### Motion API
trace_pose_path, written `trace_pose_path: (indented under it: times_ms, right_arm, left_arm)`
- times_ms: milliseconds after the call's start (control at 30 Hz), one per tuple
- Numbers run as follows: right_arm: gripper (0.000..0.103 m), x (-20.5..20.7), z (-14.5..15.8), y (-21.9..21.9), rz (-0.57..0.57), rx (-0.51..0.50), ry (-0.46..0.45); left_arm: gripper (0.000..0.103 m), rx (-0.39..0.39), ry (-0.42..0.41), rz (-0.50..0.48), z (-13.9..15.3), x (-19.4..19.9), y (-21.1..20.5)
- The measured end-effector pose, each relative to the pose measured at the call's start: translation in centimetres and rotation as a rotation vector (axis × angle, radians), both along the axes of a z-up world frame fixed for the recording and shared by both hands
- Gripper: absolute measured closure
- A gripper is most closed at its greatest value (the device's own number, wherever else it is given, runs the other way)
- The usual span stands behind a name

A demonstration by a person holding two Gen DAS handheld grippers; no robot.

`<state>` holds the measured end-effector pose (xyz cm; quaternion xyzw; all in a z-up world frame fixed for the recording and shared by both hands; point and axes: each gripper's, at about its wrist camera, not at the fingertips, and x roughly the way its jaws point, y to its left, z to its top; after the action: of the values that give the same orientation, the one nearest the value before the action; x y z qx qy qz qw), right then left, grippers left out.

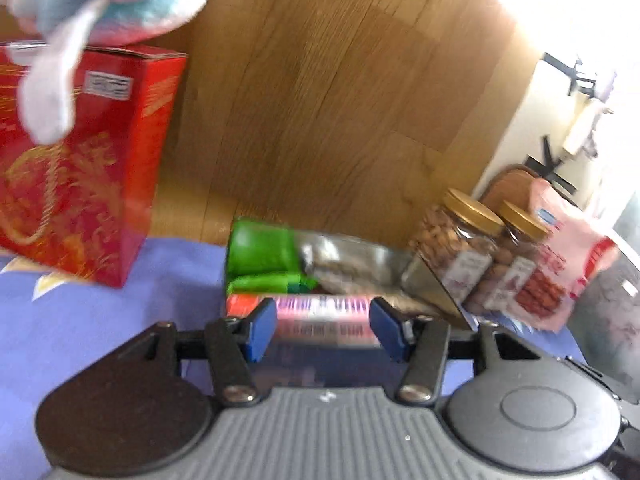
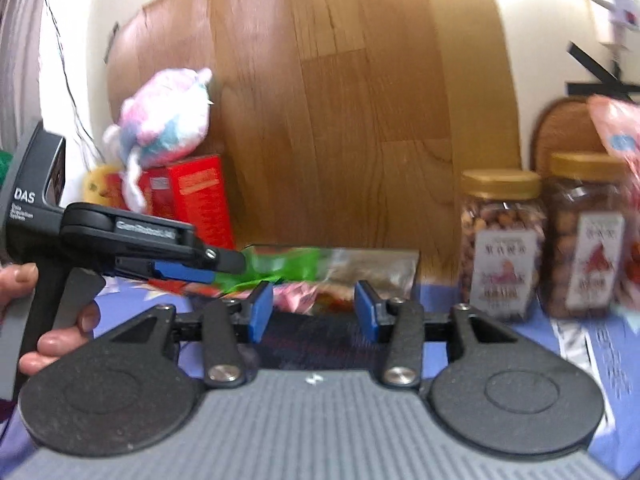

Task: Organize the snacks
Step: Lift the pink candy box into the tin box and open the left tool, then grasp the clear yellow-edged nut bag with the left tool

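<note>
Two hand-held grippers hover low over a bed covered in a lilac sheet [image 1: 80,320], both aimed at a wooden headboard [image 1: 320,100].

The left gripper [image 1: 323,328] tilts down toward a pile of snack packets [image 1: 304,264] lying flat at the foot of the headboard. Its blue-padded jaws stand apart, and a pink and red packet [image 1: 320,312] shows between them; the blurred view does not show whether the pads touch it. From the right wrist camera, this same gripper [image 2: 224,264] reaches in from the left, nearly level, nose over the green packets [image 2: 280,264]. A person's hand [image 2: 48,320] grips its handle, fingers curled round the trigger.

The right gripper [image 2: 314,310] points almost level at the pile, jaws parted and nothing gripped between them.

Right of the pile, two gold-lidded jars of nuts [image 2: 500,240] stand upright side by side, a pink bag [image 1: 560,272] just beyond them. To the left, a red box [image 1: 80,168] stands with a pastel plush toy [image 2: 168,116] on top.
</note>
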<state>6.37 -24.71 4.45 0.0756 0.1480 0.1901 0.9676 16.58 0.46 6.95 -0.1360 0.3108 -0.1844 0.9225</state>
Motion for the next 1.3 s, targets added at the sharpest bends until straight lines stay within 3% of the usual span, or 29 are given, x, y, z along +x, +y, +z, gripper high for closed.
trace_pose_path:
  times_ms: [100,267,367,433,567,733,967,1000,1033,1133,1300]
  right_arm:
    - [0.055,-3.6,-1.9,-0.5,0.053,0.03,0.07]
    - [0.049,-9.1,-5.6,-0.6,0.128,0.036,0.226]
    - [0.038,-11.3,-6.6,0.5,0.112,-0.063,0.247]
    - [0.039,-12.0,-6.9,1.6,0.089,-0.132,0.229]
    - [0.042,-13.2,-6.8,2.7,-0.018,-0.279,0.162]
    - [0.042,-13.5,-6.2,0.7,-0.046,-0.19,0.18]
    - [0.042,-13.6,-6.7,2.0,-0.015,-0.214,0.181]
    - [0.044,-13.9,-6.7,2.1,-0.018,-0.217,0.179]
    - [0.053,-13.6,-6.8,2.2,-0.017,-0.216,0.185]
    - [0.069,-12.9,-7.3,2.3,-0.037,-0.213,0.198]
    - [0.079,-13.5,-6.8,2.6,-0.038,-0.197,0.184]
  left_arm:
    - [0.051,-0.034,0.039,-0.054,-0.6,-3.2,0.7]
    - [0.05,-0.033,0.137,-0.242,-3.3,-7.3,-1.9]
    - [0.047,0.003,0.167,-0.329,-4.6,-8.8,-4.4]
    - [0.048,0.015,0.198,-0.366,-5.6,-9.2,-5.7]
    - [0.052,0.039,0.216,-0.366,-6.4,-10.9,-6.6]
    - [0.052,0.01,0.213,-0.355,-6.0,-12.7,-5.6]
    - [0.052,0.003,0.233,-0.351,-6.6,-12.6,-6.3]
    - [0.053,0.004,0.231,-0.35,-6.6,-12.7,-6.4]
    - [0.06,0.0,0.234,-0.35,-6.7,-12.7,-6.4]
    - [0.069,0.006,0.232,-0.348,-6.8,-12.7,-6.4]
    - [0.071,-0.008,0.224,-0.351,-6.6,-13.1,-5.8]
